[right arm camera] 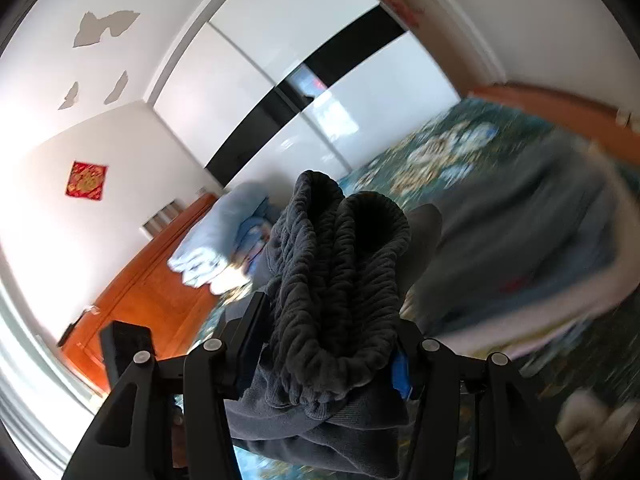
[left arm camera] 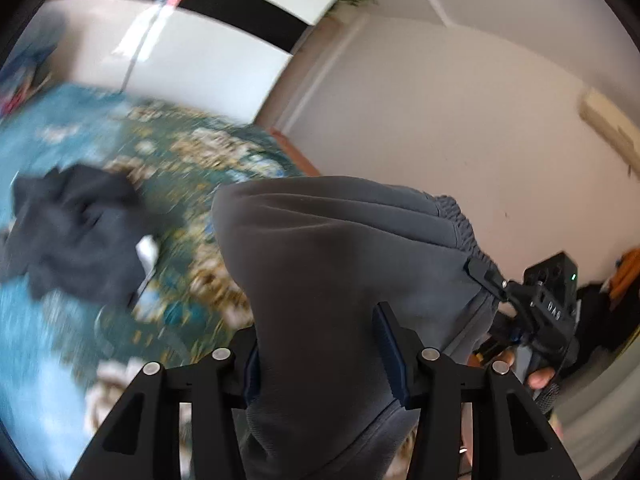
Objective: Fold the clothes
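Observation:
A grey garment [left arm camera: 340, 264] with an elastic ribbed waistband [right arm camera: 340, 280] hangs in the air above the bed, held at both ends. My left gripper [left arm camera: 320, 360] is shut on a bunched fold of its plain cloth. My right gripper [right arm camera: 324, 356] is shut on the gathered waistband. In the left wrist view the right gripper [left arm camera: 496, 280] pinches the waistband edge at the right, with a hand [left arm camera: 540, 378] on its grip. A dark crumpled garment [left arm camera: 76, 236] lies on the bedspread at the left.
The bed has a teal floral bedspread [left arm camera: 192, 152] and an orange wooden frame [right arm camera: 560, 108]. Folded pale blue bedding [right arm camera: 224, 240] sits by a wooden headboard [right arm camera: 152, 292]. A white and black wardrobe [right arm camera: 312, 80] stands behind. More blurred clothes [right arm camera: 520, 248] lie at the right.

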Tool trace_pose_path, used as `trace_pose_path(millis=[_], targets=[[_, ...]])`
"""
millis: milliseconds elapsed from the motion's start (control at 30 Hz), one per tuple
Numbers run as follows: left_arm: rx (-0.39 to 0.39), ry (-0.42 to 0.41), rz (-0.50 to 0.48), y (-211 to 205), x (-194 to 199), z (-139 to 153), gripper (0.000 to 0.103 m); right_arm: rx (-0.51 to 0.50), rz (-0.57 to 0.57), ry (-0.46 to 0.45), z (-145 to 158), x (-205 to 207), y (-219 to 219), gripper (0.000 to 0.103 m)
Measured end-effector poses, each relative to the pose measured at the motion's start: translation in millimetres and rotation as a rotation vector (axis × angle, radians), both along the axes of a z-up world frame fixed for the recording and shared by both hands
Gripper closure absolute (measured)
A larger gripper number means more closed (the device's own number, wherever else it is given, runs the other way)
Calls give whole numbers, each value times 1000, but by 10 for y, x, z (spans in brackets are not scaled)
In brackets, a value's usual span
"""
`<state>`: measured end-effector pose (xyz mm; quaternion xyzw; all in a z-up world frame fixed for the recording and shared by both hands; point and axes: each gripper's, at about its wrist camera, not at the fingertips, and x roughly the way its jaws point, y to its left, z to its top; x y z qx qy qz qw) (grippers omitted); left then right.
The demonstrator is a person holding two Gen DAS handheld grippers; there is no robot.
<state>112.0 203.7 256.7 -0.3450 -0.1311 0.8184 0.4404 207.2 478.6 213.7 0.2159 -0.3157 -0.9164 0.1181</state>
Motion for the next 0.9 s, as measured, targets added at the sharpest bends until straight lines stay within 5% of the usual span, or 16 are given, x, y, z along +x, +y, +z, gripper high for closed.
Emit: trace_pose_path(millis=[333, 500, 700, 900], targets=[[55, 2, -21, 1188, -752, 70, 51, 8, -120, -23, -19, -544, 1113, 48], [9, -68, -22, 1617, -1036, -422, 51, 13, -169, -38, -137, -811, 1597, 48], [-9, -121, -27, 1660, -1133, -851, 45, -106, -196, -81, -752, -876, 1978, 47], [26, -120, -2, 1437, -1145, -709, 42, -74, -180, -90, -685, -837, 2001, 44]])
